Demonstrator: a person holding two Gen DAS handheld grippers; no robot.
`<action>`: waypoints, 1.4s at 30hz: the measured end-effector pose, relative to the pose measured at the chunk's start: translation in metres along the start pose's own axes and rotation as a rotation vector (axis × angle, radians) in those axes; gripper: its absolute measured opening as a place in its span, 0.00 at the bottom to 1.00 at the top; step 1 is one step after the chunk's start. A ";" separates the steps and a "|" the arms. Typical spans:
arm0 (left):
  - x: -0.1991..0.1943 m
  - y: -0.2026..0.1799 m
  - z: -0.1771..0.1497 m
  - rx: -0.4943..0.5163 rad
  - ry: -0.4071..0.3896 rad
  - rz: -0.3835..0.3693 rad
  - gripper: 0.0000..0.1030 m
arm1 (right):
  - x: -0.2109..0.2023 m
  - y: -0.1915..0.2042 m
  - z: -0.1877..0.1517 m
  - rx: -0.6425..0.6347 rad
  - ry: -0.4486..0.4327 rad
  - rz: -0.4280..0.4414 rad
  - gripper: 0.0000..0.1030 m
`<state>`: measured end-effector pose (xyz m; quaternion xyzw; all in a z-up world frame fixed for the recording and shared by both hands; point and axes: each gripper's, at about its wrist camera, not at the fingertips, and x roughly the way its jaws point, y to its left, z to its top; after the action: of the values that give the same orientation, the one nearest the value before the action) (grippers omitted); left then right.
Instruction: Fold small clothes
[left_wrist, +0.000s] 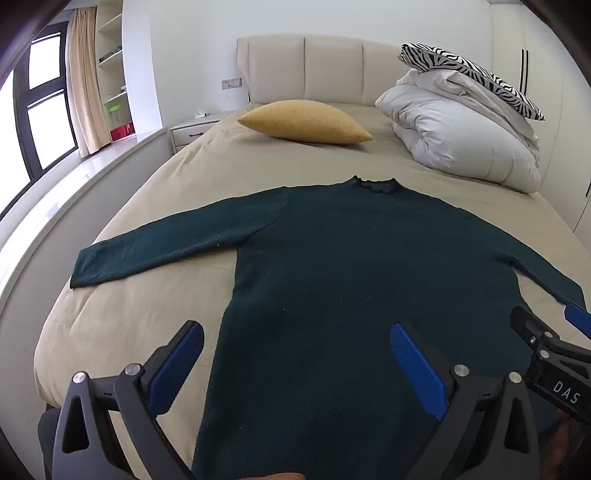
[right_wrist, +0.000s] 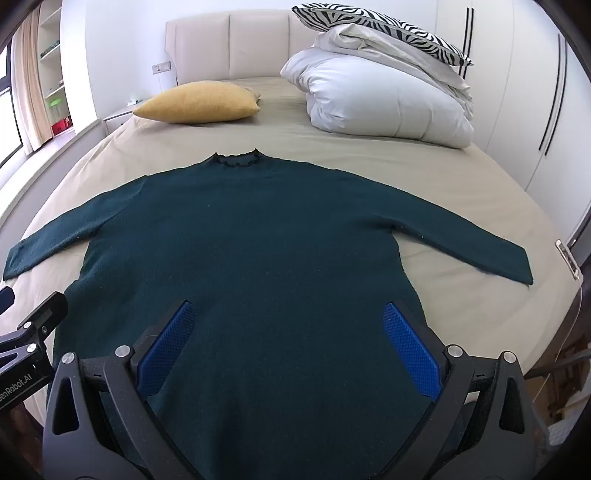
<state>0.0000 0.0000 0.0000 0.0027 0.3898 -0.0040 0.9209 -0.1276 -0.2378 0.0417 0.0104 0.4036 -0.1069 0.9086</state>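
A dark green long-sleeved sweater (left_wrist: 354, 258) (right_wrist: 258, 240) lies flat on the beige bed sheet (left_wrist: 207, 166) (right_wrist: 461, 177), both sleeves spread out, collar toward the headboard. My left gripper (left_wrist: 295, 328) hovers open above the sweater's lower left hem, nothing between its blue pads (left_wrist: 177, 365). My right gripper (right_wrist: 288, 310) hovers open over the lower right part of the body, blue pads (right_wrist: 410, 347) wide apart and empty. In the left wrist view, the right gripper's finger (left_wrist: 546, 350) shows at the right edge; the left gripper's finger (right_wrist: 33, 328) shows at the left edge of the right wrist view.
A yellow pillow (left_wrist: 306, 122) (right_wrist: 199, 101) lies near the headboard (left_wrist: 314, 70). A folded white duvet (left_wrist: 461, 136) (right_wrist: 384, 96) with a zebra-print pillow (left_wrist: 472, 74) (right_wrist: 376, 26) on top sits at the back right. A nightstand (left_wrist: 192, 127) and shelves (left_wrist: 114, 74) stand at the left.
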 end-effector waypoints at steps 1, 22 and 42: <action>0.000 0.000 0.000 0.001 -0.001 -0.001 1.00 | 0.000 0.000 0.000 -0.001 0.001 -0.001 1.00; 0.000 0.000 0.000 0.000 -0.008 0.003 1.00 | 0.001 -0.002 0.001 -0.003 -0.001 -0.005 1.00; 0.000 0.000 0.000 0.000 -0.007 0.001 1.00 | 0.002 0.002 -0.001 -0.004 0.002 -0.006 1.00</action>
<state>-0.0005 0.0001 0.0001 0.0029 0.3865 -0.0037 0.9223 -0.1270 -0.2362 0.0395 0.0073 0.4046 -0.1088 0.9080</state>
